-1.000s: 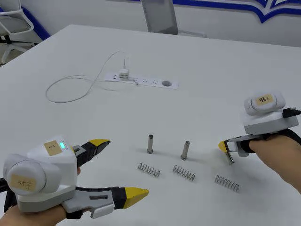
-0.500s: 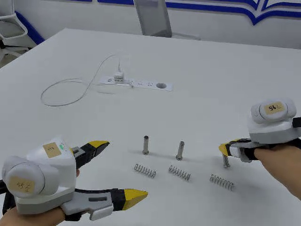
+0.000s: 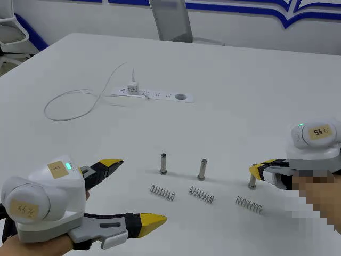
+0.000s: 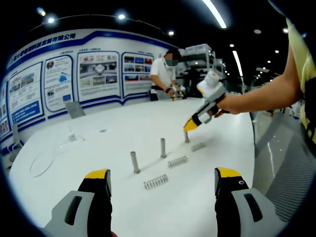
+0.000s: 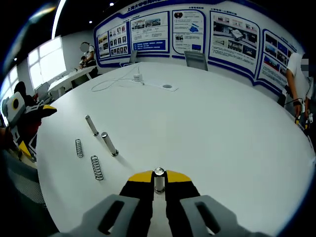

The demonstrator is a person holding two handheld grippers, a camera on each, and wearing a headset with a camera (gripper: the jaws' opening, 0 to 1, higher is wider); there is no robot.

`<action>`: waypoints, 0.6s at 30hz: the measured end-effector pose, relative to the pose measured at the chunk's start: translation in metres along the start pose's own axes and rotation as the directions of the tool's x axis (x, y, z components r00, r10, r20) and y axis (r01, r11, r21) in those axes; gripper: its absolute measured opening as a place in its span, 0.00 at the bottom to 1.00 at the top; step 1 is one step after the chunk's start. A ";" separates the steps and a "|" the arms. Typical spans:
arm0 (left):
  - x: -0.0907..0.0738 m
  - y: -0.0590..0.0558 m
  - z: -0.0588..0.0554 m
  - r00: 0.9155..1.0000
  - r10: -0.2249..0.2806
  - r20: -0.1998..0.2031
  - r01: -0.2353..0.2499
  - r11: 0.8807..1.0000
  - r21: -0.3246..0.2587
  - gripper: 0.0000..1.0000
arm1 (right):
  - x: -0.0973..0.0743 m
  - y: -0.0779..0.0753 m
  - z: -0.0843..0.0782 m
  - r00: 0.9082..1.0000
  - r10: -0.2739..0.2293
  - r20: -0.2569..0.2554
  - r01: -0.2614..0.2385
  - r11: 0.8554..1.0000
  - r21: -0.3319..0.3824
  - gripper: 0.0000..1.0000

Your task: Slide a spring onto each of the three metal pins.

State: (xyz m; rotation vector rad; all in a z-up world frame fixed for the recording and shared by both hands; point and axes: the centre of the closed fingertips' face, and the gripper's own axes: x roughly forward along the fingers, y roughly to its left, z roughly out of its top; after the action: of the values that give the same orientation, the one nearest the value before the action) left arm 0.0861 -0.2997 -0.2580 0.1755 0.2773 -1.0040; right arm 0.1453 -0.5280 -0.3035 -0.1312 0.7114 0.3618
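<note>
We have our right gripper [image 3: 256,172] clenched on the rightmost metal pin [image 3: 252,183], upright on the white table [image 3: 240,96]; our left gripper [image 3: 136,190] gapes, released; two bare pins [image 3: 163,163] stand leftward; three springs [image 3: 201,195] lie just before them.

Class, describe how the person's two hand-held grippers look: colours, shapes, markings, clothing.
Both the left hand-held gripper and right hand-held gripper have rounded white housings, grey-and-black jaws with yellow tips, tan handwritten labels and a small lit light. The person wears a yellow short sleeve.
</note>
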 end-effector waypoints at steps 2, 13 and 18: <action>0.000 0.000 0.000 1.000 -0.001 0.000 0.001 1.000 0.001 0.88 | 0.000 0.001 0.000 1.000 0.003 0.003 -0.003 1.000 -0.005 0.09; 0.000 -0.004 0.000 1.000 -0.010 -0.001 0.010 1.000 0.005 0.88 | -0.005 0.004 -0.005 1.000 0.011 0.002 -0.011 1.000 -0.007 0.09; 0.001 -0.005 -0.001 1.000 -0.015 -0.001 0.015 1.000 0.007 0.88 | -0.006 0.004 -0.005 1.000 0.012 0.007 -0.012 1.000 -0.018 0.12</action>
State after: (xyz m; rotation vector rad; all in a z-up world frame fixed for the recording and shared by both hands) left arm 0.0818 -0.3029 -0.2589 0.1807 0.2764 -1.0201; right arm 0.1365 -0.5272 -0.3031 -0.1424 0.7028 0.3800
